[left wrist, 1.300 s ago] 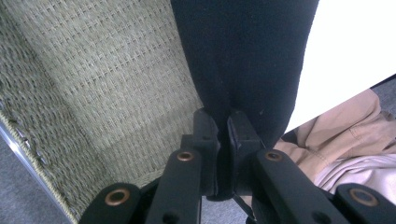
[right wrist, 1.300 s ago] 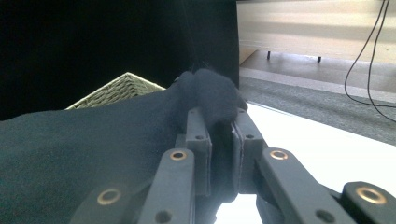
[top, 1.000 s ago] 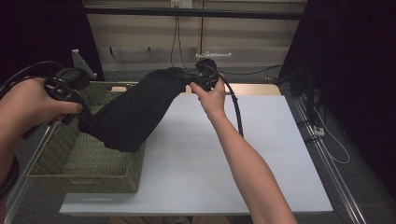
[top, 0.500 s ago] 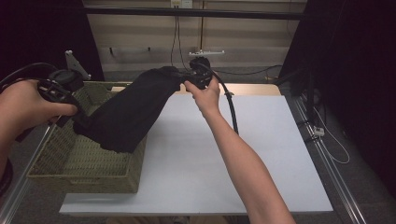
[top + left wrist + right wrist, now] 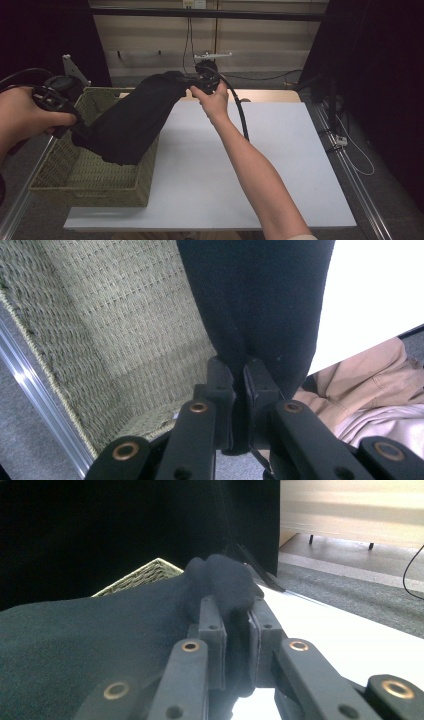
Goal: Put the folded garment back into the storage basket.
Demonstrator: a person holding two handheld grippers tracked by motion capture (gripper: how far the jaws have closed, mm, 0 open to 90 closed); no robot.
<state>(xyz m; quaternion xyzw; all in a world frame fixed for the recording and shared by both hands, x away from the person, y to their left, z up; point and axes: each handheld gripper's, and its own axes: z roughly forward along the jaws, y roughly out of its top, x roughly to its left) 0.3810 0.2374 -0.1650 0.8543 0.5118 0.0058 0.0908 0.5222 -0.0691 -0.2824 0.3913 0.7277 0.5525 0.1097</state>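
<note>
High view: a person stretches a black fabric garment (image 5: 131,116) between two handheld grippers above the white worktop's (image 5: 280,165) left edge; the left gripper (image 5: 70,120) holds its lower end over a woven green rectangular basket (image 5: 75,175), the right gripper (image 5: 192,82) its upper end near the far edge. Left gripper view: jaws pinched tight on a fold of cloth (image 5: 240,365); basket weave (image 5: 115,335) beneath. Right gripper view: jaws clamped on a bunched corner (image 5: 222,587). Judged risk: the thin pinch slipping under tension, dropping the garment half outside the basket.
</note>
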